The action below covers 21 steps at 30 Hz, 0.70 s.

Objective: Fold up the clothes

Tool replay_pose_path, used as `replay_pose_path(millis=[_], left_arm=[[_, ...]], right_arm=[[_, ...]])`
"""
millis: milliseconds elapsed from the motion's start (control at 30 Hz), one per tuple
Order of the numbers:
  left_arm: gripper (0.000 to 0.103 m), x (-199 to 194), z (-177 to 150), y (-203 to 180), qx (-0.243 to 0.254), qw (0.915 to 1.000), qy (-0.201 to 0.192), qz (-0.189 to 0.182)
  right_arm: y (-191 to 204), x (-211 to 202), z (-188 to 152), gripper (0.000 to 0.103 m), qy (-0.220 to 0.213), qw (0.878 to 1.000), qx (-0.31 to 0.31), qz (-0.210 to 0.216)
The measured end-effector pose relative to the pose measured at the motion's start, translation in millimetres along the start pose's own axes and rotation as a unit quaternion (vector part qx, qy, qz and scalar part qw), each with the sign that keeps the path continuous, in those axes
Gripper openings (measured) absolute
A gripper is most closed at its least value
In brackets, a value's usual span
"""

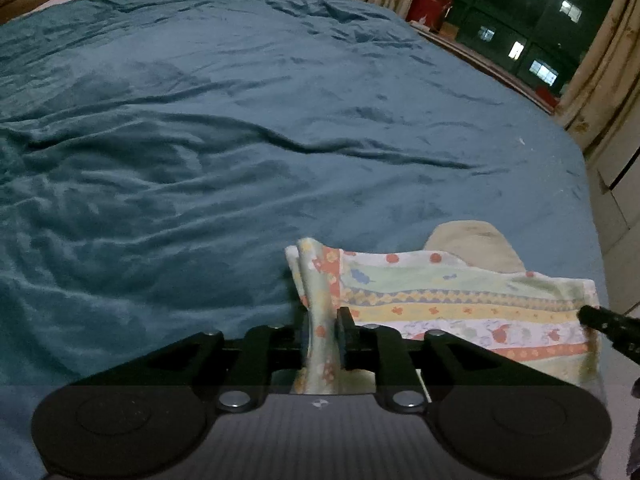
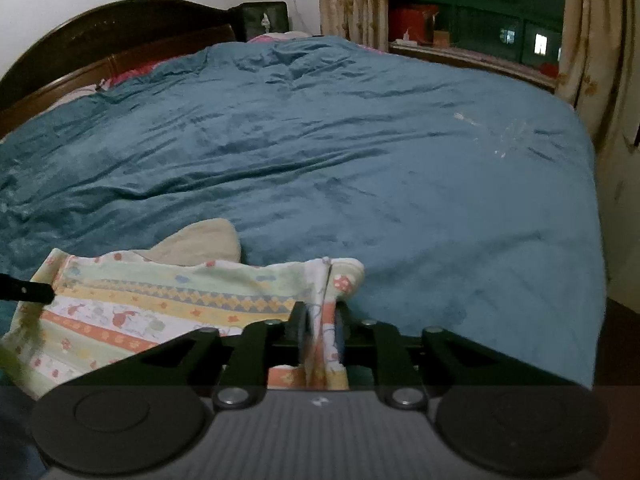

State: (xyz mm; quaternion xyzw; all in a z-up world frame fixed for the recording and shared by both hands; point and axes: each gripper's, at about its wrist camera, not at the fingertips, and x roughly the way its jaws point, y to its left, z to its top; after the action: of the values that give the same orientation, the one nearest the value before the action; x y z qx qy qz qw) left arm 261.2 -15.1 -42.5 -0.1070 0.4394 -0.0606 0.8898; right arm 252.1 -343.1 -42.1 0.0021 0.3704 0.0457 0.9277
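Note:
A pastel striped garment (image 1: 460,300) with small animal prints lies folded near the front edge of the teal blanket (image 1: 240,140). A beige piece (image 1: 472,244) sticks out from under its far side. My left gripper (image 1: 322,314) is at the garment's left end; a bunched corner runs up between its narrowly parted jaws, which look loose on it. My right gripper (image 2: 320,312) is at the right end of the same garment (image 2: 160,304), jaws also slightly apart with a fold of cloth between them. Each gripper's dark tip shows in the other's view: right gripper (image 1: 600,320), left gripper (image 2: 28,292).
The teal blanket (image 2: 360,160) covers the whole bed, wrinkled and bare beyond the garment. A dark wooden headboard (image 2: 100,36) stands at the far left. Curtains (image 2: 588,60) and a night window (image 2: 480,12) are at the far right, where the bed's edge drops off.

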Motion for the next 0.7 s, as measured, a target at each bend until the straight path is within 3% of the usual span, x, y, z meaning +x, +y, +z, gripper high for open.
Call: replay_pose_path(millis=[133,233,333,567,700], left_arm=[[0.031,-7,-2,3,-0.003,1.0000,0.000,0.008],[0.035,-14,-6,4,-0.001,0.9999,-0.002,0.012],[0.040,-22,-13,6,-0.001,0.9999,-0.003,0.010],[0.047,-34,-36,4,0.011,0.9999,0.005,0.009],[0.049,-32,-45,2,0.021,0.9995,0.020,0.015]], right_arm=[[4,-9,1,0.019,-0.010,1.000,-0.010,-0.004],[8,-19,-1,0.032,-0.016,1.000,-0.011,0.003],[16,-32,-7,0.034,-0.019,0.999,-0.020,0.019],[42,-53,-33,0.049,-0.010,0.997,-0.064,0.047],[53,-54,-48,0.050,0.007,0.996,-0.076,0.048]])
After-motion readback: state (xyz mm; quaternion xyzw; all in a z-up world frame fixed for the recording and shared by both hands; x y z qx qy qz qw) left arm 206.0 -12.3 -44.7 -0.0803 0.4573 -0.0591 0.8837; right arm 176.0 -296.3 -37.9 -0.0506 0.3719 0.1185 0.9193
